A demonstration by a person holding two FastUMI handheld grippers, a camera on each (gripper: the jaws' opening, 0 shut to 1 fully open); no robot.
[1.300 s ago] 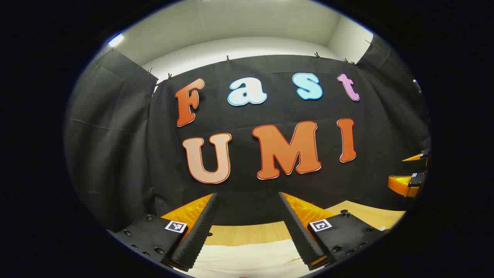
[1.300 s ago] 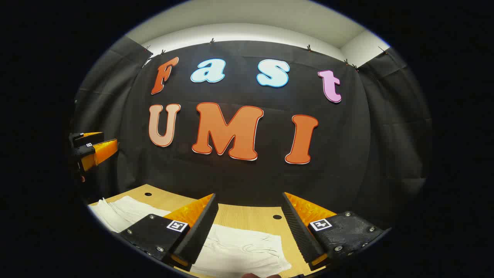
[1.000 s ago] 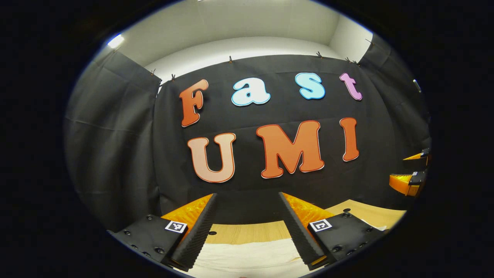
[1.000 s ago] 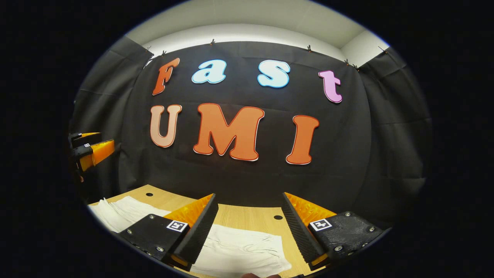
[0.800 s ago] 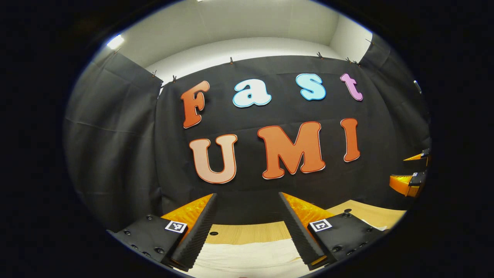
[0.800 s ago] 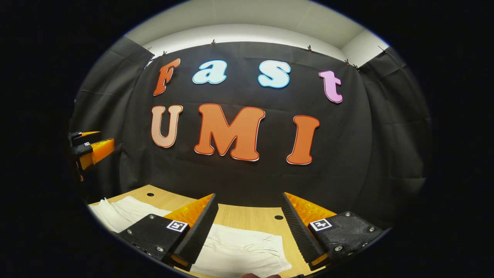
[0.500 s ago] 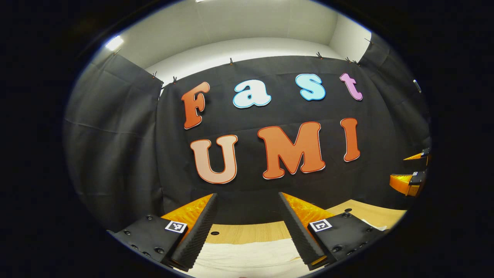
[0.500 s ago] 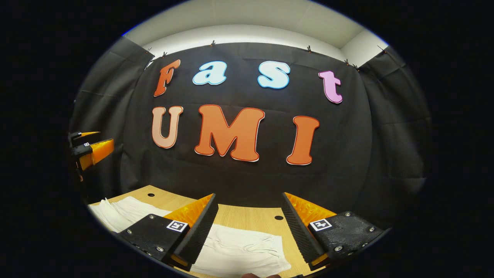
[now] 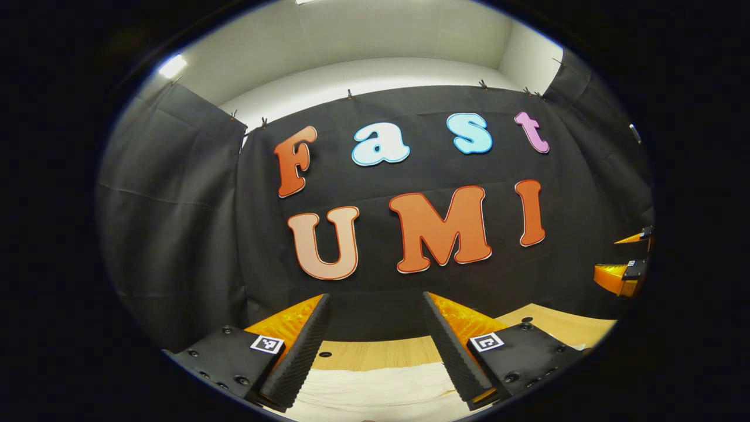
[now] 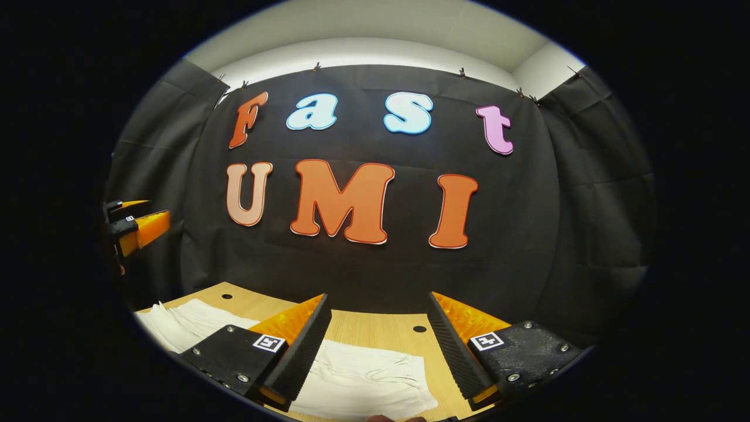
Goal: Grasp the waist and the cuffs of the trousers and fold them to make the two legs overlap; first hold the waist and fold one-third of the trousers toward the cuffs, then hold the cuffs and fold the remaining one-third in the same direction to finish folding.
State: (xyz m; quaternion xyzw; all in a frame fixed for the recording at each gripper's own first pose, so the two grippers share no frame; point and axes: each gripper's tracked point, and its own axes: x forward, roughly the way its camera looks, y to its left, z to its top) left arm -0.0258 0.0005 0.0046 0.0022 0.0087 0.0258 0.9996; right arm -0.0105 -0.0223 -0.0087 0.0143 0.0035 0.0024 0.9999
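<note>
the left gripper [image 9: 375, 346] and the right gripper [image 10: 378, 346] both hang with fingers spread wide and nothing between them, raised above the wooden table [image 10: 375, 328] and aimed at the booth wall rather than down. the white trousers [image 10: 363, 381] lie flat on the table below and ahead of both grippers, untouched. since the waist and cuffs can't be told apart from here, a descent could pinch one layer or the wrong edge, so the legs would drag crooked and not overlap.
</note>
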